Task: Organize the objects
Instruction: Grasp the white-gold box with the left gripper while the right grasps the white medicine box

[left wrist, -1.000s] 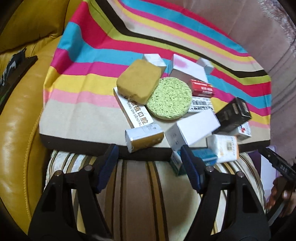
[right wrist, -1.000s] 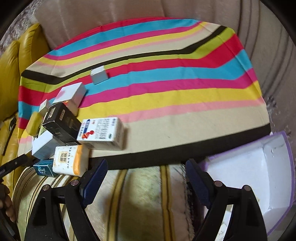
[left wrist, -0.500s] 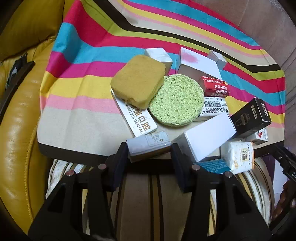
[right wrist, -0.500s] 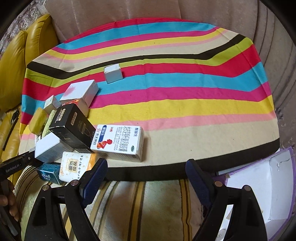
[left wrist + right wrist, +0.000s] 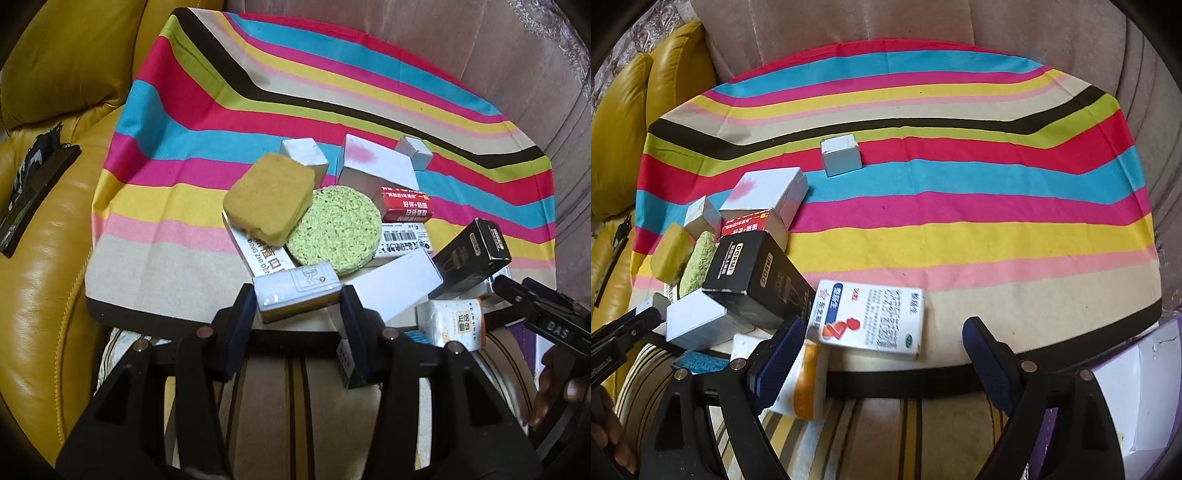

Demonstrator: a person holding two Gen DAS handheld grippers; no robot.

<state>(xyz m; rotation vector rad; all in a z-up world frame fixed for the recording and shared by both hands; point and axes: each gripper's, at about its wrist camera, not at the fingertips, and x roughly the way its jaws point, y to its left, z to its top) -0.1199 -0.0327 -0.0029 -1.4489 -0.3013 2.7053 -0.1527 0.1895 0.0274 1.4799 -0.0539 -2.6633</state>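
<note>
A heap of small boxes and sponges lies on a striped cloth (image 5: 177, 155). My left gripper (image 5: 297, 314) is shut on a small silver box (image 5: 297, 291) at the heap's near edge. Behind it lie a yellow sponge (image 5: 269, 199), a round green sponge (image 5: 334, 229), a long white box (image 5: 393, 290), a black box (image 5: 469, 258) and a white-and-orange pack (image 5: 452, 323). My right gripper (image 5: 882, 354) is open and empty, close in front of a white medicine box (image 5: 871, 317). The black box (image 5: 753, 280) and the white-and-orange pack (image 5: 801, 384) are to its left.
A small silver cube box (image 5: 840, 155) stands alone mid-cloth. An open white-and-purple carton (image 5: 1137, 384) lies at the right. A yellow leather sofa (image 5: 44, 258) runs along the left, with a dark flat object (image 5: 33, 184) on it. Striped cushion (image 5: 886, 432) lies below the grippers.
My left gripper moved forward and closed on the small silver box, which now sits between the pads. My right gripper moved forward toward the white medicine box, staying open.
</note>
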